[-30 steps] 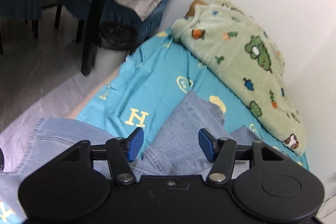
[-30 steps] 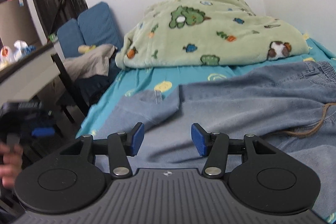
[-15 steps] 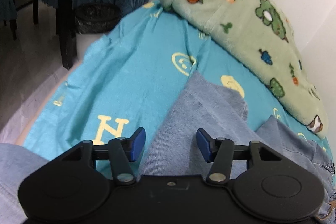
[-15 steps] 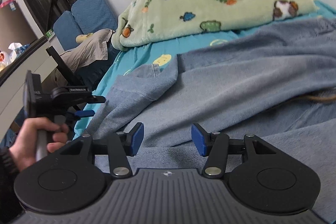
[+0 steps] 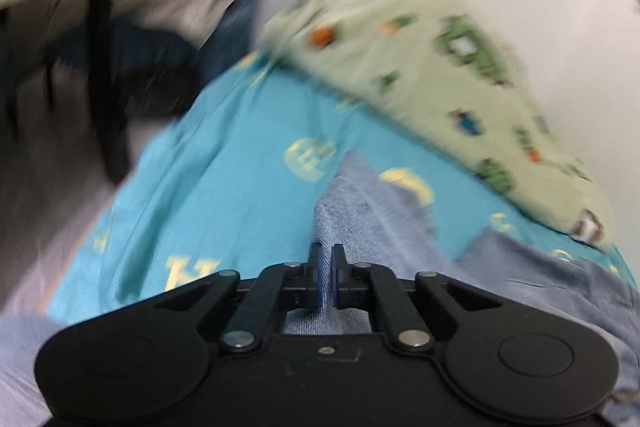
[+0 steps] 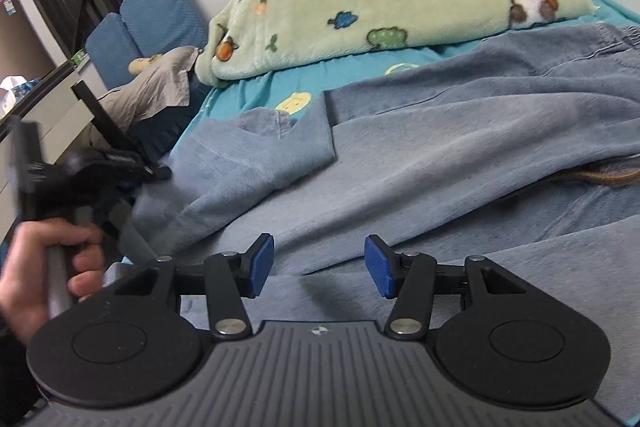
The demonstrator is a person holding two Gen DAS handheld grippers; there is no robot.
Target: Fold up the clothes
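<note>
My left gripper (image 5: 327,275) has its blue pads pressed together low in the middle of its blurred view, and I think a fold of the denim jeans (image 5: 372,211) is pinched between them, though the smear makes that hard to confirm. In that view the jeans run from the lower centre towards the right edge, lying on the turquoise bedsheet (image 5: 224,195). Above them, a green fleece blanket (image 5: 432,75) printed with animals is heaped along the white wall.

My right gripper (image 6: 319,263) sits at the bottom centre of its own view with the pads standing well apart and nothing between them, hovering over the jeans (image 6: 440,155), which spread across the middle and right of the frame. At the left edge I see a hand (image 6: 36,275) wrapped around the other tool's handle. A blue chair (image 6: 152,19) with grey cloth (image 6: 156,87) draped on it stands at upper left
</note>
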